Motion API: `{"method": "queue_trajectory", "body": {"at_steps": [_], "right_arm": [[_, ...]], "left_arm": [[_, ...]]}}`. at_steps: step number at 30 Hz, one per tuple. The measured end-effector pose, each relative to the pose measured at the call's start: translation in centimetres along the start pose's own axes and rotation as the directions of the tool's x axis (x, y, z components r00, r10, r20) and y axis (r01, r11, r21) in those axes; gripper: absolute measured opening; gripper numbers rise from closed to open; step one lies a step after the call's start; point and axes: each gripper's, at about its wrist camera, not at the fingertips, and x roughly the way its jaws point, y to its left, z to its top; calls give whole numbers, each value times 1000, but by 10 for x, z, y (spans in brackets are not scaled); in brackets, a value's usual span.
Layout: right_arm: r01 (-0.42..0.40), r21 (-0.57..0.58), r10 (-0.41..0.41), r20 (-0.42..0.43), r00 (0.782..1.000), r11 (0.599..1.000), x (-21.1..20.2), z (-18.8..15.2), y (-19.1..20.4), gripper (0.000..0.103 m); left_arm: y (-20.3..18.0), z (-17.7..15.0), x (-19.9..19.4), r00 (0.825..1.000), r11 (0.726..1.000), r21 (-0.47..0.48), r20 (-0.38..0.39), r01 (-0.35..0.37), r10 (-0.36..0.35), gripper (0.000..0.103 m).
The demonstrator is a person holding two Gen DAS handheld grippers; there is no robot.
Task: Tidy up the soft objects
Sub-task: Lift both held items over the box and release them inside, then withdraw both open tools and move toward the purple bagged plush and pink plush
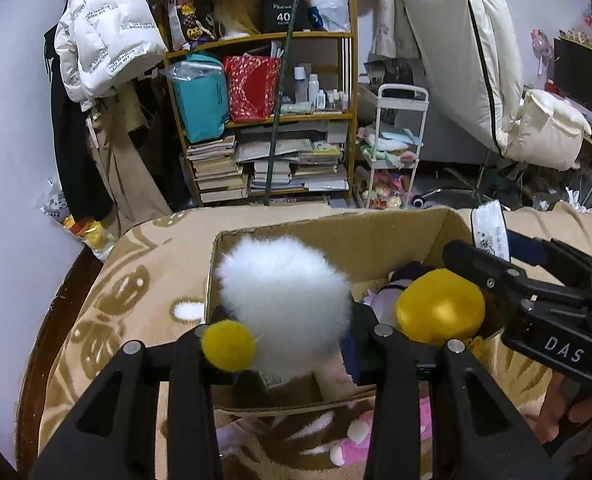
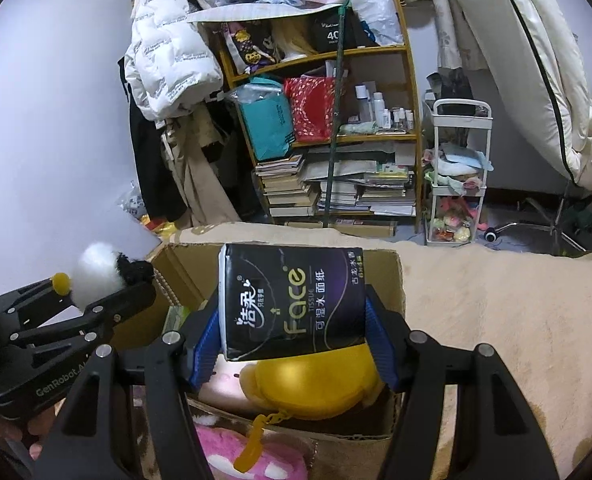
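While both grippers hang over cardboard box (image 2: 380, 272) on beige blanket (image 2: 496, 300): left gripper (image 1: 284, 320) part open, white fluffy toy (image 1: 284, 300) between fingers, firm grip unclear. Right gripper (image 2: 292, 340) clamps black tissue pack (image 2: 292, 300) by sides. Yellow plush (image 2: 316, 388) lies inside box, pink plush (image 2: 236, 456) near, outside.

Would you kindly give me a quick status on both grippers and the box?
Left gripper shut on white fluffy plush, over cardboard box. Right gripper shut on black tissue pack, above yellow plush in box. Nothing blocking.
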Motion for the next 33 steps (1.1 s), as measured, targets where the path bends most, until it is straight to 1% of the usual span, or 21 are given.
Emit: {"method": "queue_trajectory", "body": {"at_steps": [1, 2, 3, 5, 7, 8, 9, 11, 12, 13, 15, 17, 18, 19, 21, 22, 27, 30, 33], "right_arm": [[-5, 3, 5, -5, 1000, 1000, 1, 0, -1, 68], [-6, 9, 6, -9, 1000, 1000, 2, 0, -1, 68], [-10, 16, 10, -11, 1000, 1000, 3, 0, -2, 68], [-21, 34, 22, -20, 1000, 999, 6, 2, -5, 68], [-32, 55, 34, -28, 999, 998, 8, 2, -7, 69], [-38, 64, 40, -32, 999, 997, 9, 2, -8, 69], [-39, 71, 41, -36, 998, 997, 10, 2, -8, 69], [-41, 78, 44, -38, 998, 996, 9, 2, -8, 76], [-38, 78, 40, -32, 999, 996, 8, 2, -8, 83], [-33, 76, 35, -27, 999, 997, 8, 3, -8, 87], [-27, 76, 28, -20, 999, 997, 6, 4, -6, 90], [-14, 79, 16, -25, 1000, 997, 3, 4, -5, 95], [-6, 72, 8, -32, 999, 997, 2, 5, -5, 100], [13, 61, -10, -36, 999, 998, 0, 4, -4, 103], [37, 60, -35, -33, 999, 998, -6, 3, -3, 103], [35, 65, -32, -35, 999, 997, -9, 2, -3, 103], [57, 56, -54, -47, 997, 997, -25, -5, 1, 103], [81, 25, -80, -35, 996, 996, -37, -11, 7, 103], [88, 7, -88, -35, 996, 996, -47, -21, 14, 103]], "left_arm": [[0, 0, 0, 1000, 1000, -1, -1, -4, 4, 41], [1, -1, 0, 1000, 1000, -2, -1, -8, 8, 44], [1, -2, -1, 1000, 1000, -1, 0, -10, 10, 50], [2, -4, -4, 999, 1000, 1, 11, -30, 30, 56], [4, -4, -7, 999, 999, 1, 14, -42, 42, 58], [6, -5, -9, 999, 999, -2, 11, -43, 43, 62], [7, -6, -11, 999, 999, -7, 10, -47, 47, 68], [10, -7, -15, 998, 998, -14, 16, -53, 54, 72], [11, -7, -18, 998, 998, -15, 18, -59, 59, 74], [13, -8, -19, 998, 998, -14, 18, -63, 63, 76], [15, -9, -24, 997, 997, -8, 15, -81, 81, 83], [19, -10, -28, 995, 995, -12, 13, -103, 103, 85], [22, -11, -31, 994, 993, -23, 8, -113, 113, 87], [24, -12, -32, 994, 993, -32, 2, -112, 112, 89], [30, -15, -37, 995, 994, -57, -19, -98, 97, 90], [32, -16, -39, 995, 993, -61, -23, -100, 98, 90], [49, -27, -58, 987, 984, -85, -55, -154, 149, 91], [59, -37, -67, 984, 980, -107, -86, -166, 157, 92], [66, -47, -75, 982, 978, -122, -103, -172, 159, 92]]}}
